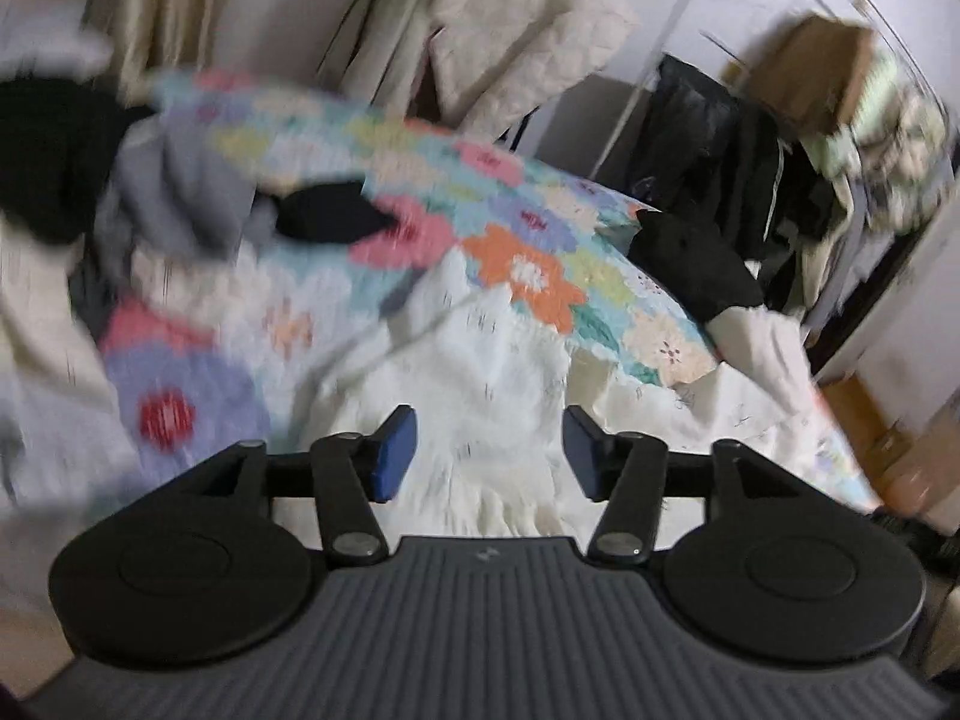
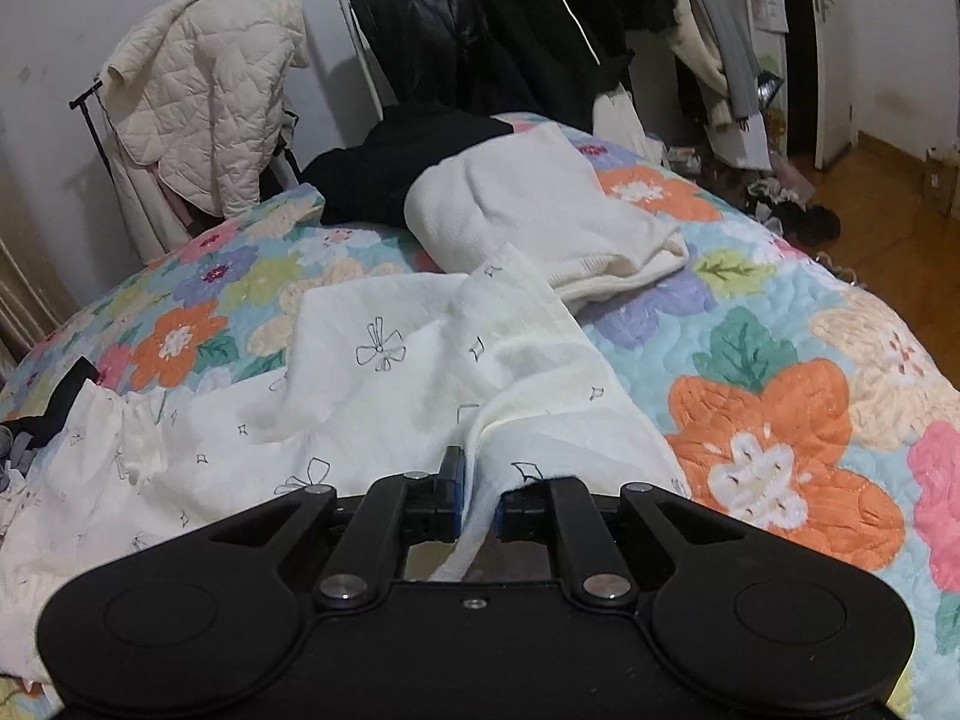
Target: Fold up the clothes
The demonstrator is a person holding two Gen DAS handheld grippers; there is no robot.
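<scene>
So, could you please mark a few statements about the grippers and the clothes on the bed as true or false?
1. The right gripper is shut on the white printed garment. True.
2. The left gripper grips a black garment. False: it is open and holds nothing.
3. A folded cream sweater lies on the floral quilt. True.
4. The quilted cream jacket lies flat on the bed. False: it hangs on a rack by the wall.

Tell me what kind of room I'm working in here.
Most likely a bedroom: a bed with a floral quilt, a quilted jacket on a stand, and dark coats hanging by the wall.
</scene>
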